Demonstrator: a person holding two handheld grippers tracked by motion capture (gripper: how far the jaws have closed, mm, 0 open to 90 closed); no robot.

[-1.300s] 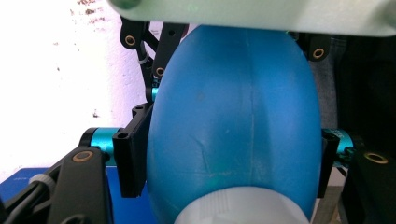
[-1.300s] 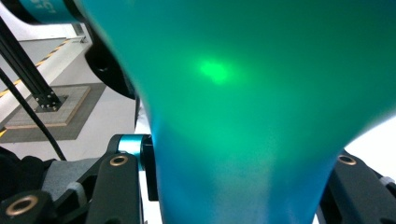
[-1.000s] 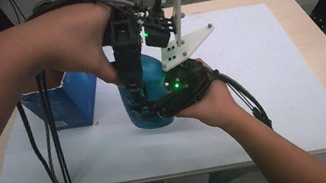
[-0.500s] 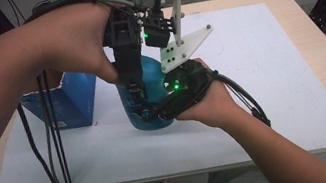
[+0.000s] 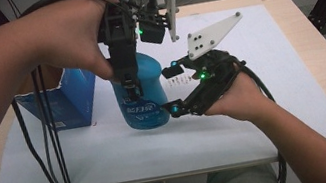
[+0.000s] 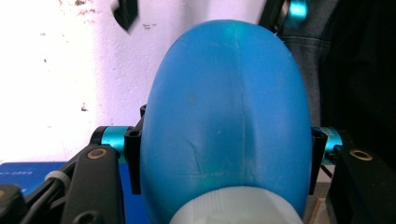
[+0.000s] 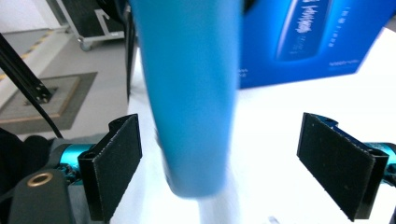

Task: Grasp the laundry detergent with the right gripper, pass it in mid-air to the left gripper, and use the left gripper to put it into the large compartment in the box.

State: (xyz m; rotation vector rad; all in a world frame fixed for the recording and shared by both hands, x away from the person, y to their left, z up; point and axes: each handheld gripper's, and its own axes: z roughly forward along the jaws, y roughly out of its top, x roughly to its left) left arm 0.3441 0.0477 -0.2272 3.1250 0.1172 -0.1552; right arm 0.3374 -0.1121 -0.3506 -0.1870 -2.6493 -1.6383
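One blue bottle (image 5: 144,95), one blue box (image 5: 68,100), two hand-held grippers.

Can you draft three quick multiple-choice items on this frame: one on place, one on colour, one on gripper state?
1. Where does the blue box stand relative to the blue bottle in the high view?
A. to its left
B. to its right
C. on top of it

2. What colour is the sheet that covers the table?
A. green
B. white
C. black

3. How do the jaws of the right gripper stand?
A. clamped on the box
B. shut with nothing between them
C. apart, pads clear of the bottle

Key: 1 A, the box sits left of the bottle in the high view. 2 B, the sheet is plainly white. 3 C, the right gripper view shows gaps between both pads and the bottle; the jaws have just been opening, while the left gripper clamps the bottle's sides.
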